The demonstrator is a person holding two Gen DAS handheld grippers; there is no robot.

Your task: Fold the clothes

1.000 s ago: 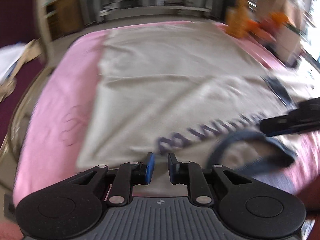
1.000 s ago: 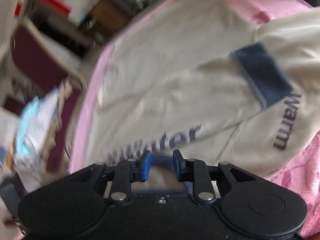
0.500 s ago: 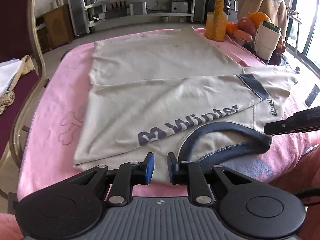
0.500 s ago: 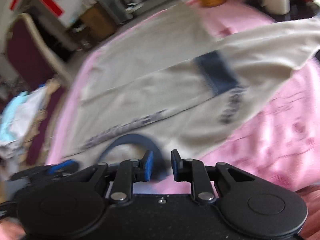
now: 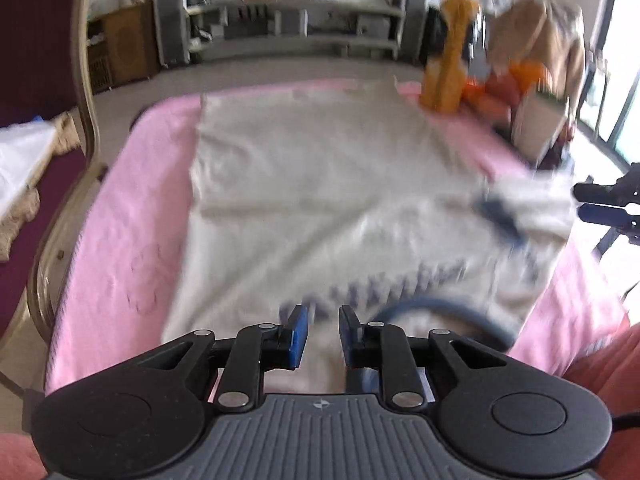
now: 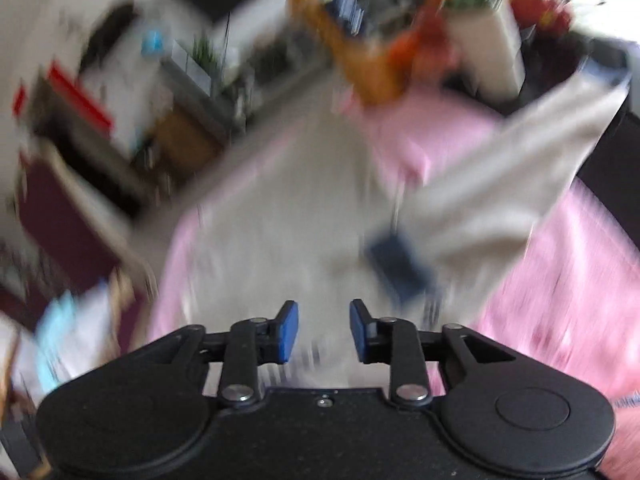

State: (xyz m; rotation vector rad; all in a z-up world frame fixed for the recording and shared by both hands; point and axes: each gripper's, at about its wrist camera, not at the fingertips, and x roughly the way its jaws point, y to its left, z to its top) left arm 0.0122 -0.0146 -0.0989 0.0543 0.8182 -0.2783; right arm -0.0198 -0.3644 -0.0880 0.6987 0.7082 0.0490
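Observation:
A cream sweatshirt (image 5: 320, 200) with dark blue lettering, collar (image 5: 448, 308) and cuff (image 5: 500, 216) lies spread on a pink cloth (image 5: 132, 220), one sleeve folded across the chest. My left gripper (image 5: 323, 336) is open and empty, just above the shirt's near edge by the collar. My right gripper (image 6: 323, 330) is open and empty above the shirt (image 6: 288, 224), near the blue cuff (image 6: 400, 268). It also shows in the left wrist view (image 5: 612, 204) at the right edge. The other sleeve (image 6: 540, 160) lies out to the right. Both views are blurred.
An orange bottle (image 5: 448, 68), fruit (image 5: 516, 84) and a white container (image 5: 540, 128) stand at the far right of the table. A maroon chair (image 5: 44, 128) with cloth on its seat stands to the left. Shelving (image 5: 288, 36) lines the back wall.
Both grippers have opened a little wider. My right gripper has swung away from the collar toward the right sleeve side. My left gripper has moved forward over the shirt's near edge.

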